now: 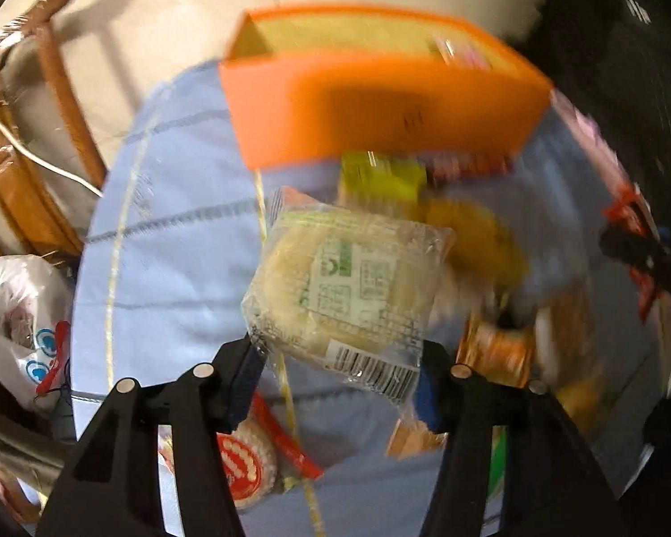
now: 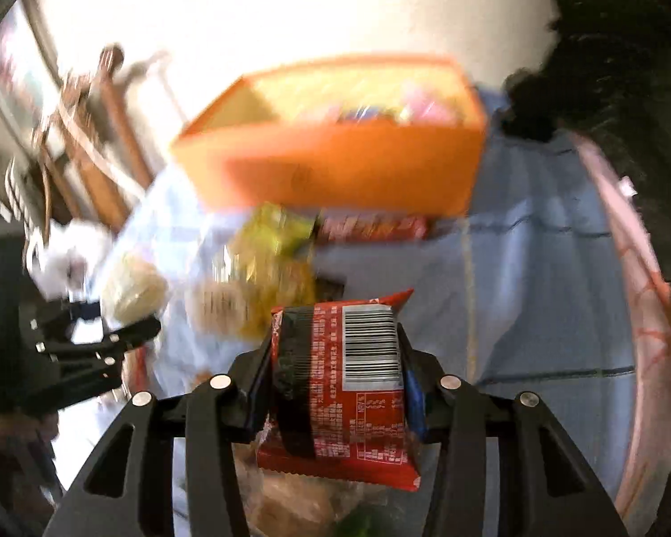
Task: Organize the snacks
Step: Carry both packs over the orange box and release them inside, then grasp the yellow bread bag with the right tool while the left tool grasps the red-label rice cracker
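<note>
Your left tongs (image 1: 340, 376) clamp the soft, crushable clear-wrapped pastry (image 1: 344, 286) by its crinkly end; your right tongs (image 2: 335, 385) clamp the light, slippery red snack packet (image 2: 340, 385) mid-body.

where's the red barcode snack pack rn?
Right wrist view, bottom centre: the red snack pack is clamped between the right tongs, lifted above the blue tablecloth, with the orange box beyond it.

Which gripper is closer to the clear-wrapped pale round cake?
Left. The left gripper clamps the clear-wrapped pale round cake between its fingers. The right gripper is off to the side, clamping a red foil snack packet.
</note>
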Available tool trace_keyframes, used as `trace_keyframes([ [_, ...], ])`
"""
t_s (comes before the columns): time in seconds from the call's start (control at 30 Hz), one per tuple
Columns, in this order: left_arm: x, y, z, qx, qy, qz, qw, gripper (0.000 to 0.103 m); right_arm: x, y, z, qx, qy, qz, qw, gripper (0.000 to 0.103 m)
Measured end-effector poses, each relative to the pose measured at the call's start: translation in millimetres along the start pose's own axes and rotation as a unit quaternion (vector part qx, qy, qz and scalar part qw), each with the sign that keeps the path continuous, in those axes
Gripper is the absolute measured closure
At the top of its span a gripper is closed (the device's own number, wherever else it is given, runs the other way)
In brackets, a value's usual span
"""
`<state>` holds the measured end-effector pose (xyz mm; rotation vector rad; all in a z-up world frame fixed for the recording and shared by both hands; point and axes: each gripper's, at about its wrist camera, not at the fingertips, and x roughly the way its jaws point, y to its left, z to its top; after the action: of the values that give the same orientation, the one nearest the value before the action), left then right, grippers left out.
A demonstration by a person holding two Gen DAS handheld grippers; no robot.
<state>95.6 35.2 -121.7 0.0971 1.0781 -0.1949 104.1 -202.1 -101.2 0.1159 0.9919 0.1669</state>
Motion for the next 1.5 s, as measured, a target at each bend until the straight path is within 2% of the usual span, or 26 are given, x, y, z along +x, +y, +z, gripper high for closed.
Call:
trace_keyframes([
  [0.17, -26.7, -2.2, 39.0, -0.017, -0.042, 0.016, 0.9988, 0.048, -26.0, -17.2, 43.1, 0.023, -0.041, -0.039, 0.998, 0.056],
  [0.27, -35.9, -6.3, 60.2, -0.004, -0.054, 0.022, 0.9983, 0.048, -28.0, -25.9, 67.7, 0.025, -0.048, -0.053, 0.997, 0.056],
  [0.37, -41.6, -6.5, 85.1, 0.005, -0.065, 0.044, 0.9969, 0.048, -23.9, -38.2, 92.1, 0.037, -0.049, -0.051, 0.997, 0.056],
  [0.53, -30.5, 3.4, 137.8, -0.014, -0.072, 0.046, 0.9962, 0.048, -8.5, -48.3, 136.2, 0.069, -0.064, -0.036, 0.995, 0.055],
  [0.67, -11.7, 5.7, 178.0, -0.03, -0.074, 0.043, 0.9959, 0.048, 11.8, -50.0, 171.8, 0.068, -0.071, -0.04, 0.994, 0.056],
  [0.87, 10.6, 0.8, 225.0, -0.026, -0.083, 0.048, 0.9951, 0.048, 42.5, -53.4, 197.9, 0.076, -0.062, -0.04, 0.994, 0.055],
  [0.9, 14.9, 0.6, 232.3, -0.044, -0.102, 0.043, 0.9929, 0.048, 48.8, -53.5, 201.8, 0.075, -0.059, -0.041, 0.995, 0.055],
  [1.07, 29.5, -3.0, 252.3, -0.031, -0.096, 0.052, 0.9935, 0.048, 70.0, -50.3, 210.7, 0.063, -0.047, -0.048, 0.996, 0.055],
  [1.2, 45.3, -4.4, 255.3, -0.036, -0.079, 0.03, 0.9958, 0.048, 82.4, -50.3, 212.6, 0.061, -0.039, -0.052, 0.996, 0.054],
  [1.27, 49.6, 0.0, 254.3, -0.058, -0.077, 0.015, 0.9953, 0.03, 91.1, -50.4, 214.1, 0.054, -0.034, -0.076, 0.995, 0.005],
  [1.3, 51.6, 2.2, 251.7, -0.07, -0.073, 0.006, 0.9949, 0.005, 91.6, -50.5, 213.3, 0.055, -0.039, -0.081, 0.994, 0.003],
  [1.37, 47.9, 4.6, 244.2, -0.076, -0.085, 0.003, 0.9935, 0.004, 94.5, -50.4, 211.5, 0.048, -0.032, -0.085, 0.995, 0.004],
  [1.5, 37.4, 6.1, 220.0, -0.038, -0.092, 0.044, 0.994, 0.004, 89.1, -37.6, 191.1, 0.003, -0.018, -0.094, 0.995, 0.004],
])
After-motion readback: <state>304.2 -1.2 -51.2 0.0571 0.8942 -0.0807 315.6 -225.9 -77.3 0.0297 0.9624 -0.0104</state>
